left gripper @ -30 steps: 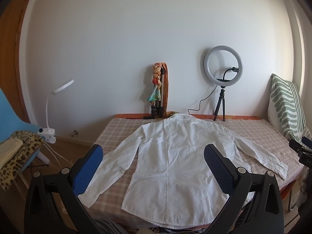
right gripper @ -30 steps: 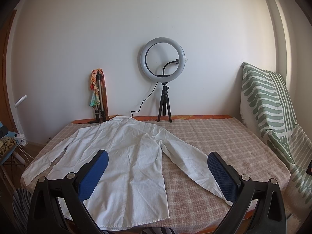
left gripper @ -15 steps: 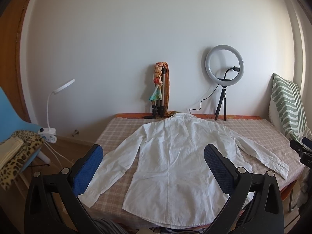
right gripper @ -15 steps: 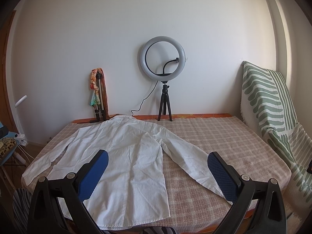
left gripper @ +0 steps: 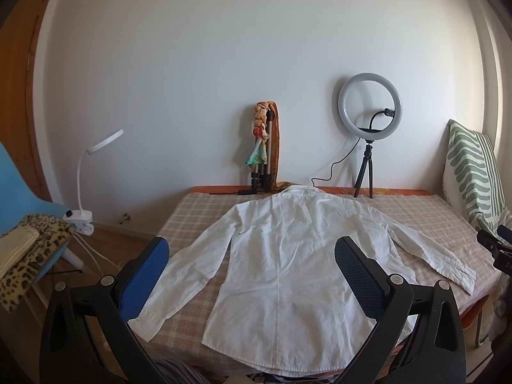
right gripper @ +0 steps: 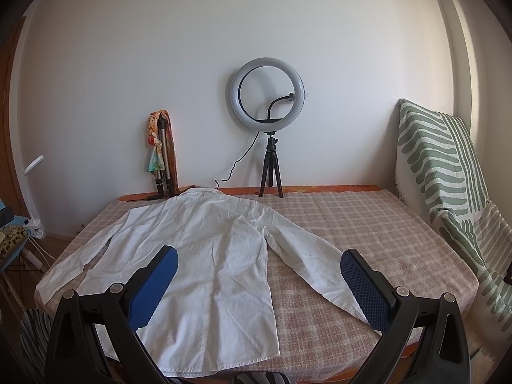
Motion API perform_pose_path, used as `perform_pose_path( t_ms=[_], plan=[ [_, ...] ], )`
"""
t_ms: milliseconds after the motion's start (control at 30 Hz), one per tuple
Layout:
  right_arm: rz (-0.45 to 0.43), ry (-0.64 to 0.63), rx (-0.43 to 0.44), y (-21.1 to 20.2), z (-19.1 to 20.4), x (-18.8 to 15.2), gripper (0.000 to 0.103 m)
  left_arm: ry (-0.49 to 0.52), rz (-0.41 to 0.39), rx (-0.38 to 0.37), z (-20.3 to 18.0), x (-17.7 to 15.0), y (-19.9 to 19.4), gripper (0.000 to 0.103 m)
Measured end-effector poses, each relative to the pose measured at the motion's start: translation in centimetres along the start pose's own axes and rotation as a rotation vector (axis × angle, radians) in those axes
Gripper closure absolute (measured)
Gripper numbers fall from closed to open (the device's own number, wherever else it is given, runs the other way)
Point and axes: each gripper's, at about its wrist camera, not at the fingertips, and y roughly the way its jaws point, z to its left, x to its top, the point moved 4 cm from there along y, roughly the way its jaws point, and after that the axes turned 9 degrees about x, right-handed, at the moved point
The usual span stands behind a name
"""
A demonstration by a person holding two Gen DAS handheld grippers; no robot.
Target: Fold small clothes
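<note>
On the table [left gripper: 198, 211], left wrist view: white shirt [left gripper: 288, 256] lies flat, back up, collar at the far edge, hem at the near edge, both sleeves spread out toward the left and right edges. Left gripper [left gripper: 252, 249] hangs above the near edge, jaws spread wide, nothing between the blue pads [left gripper: 145, 275]. Checked cloth covers the table. Ring light [left gripper: 369, 102] on a small tripod and a folded tripod [left gripper: 265, 156] with a scarf stand at the far edge by the wall. Clip lamp [left gripper: 86, 172] and blue chair [left gripper: 19, 192] sit off the left edge; striped cushion [left gripper: 470, 172] at the right.

Right wrist view: same shirt [right gripper: 198, 256] fills the left half of the table [right gripper: 368, 224], right sleeve angled toward the near-right corner. Right gripper [right gripper: 258, 264] also released, jaws wide apart, empty, above the near edge.
</note>
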Motion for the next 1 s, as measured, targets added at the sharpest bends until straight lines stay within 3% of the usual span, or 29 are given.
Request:
perform_pose_path(
  t_ms=[1000],
  plan=[
    [0.023,-0.035,0.014,1.5,1.7,0.6,0.000,0.001,0.044,0.039,2.1,-0.6,3.0,0.000]
  ],
)
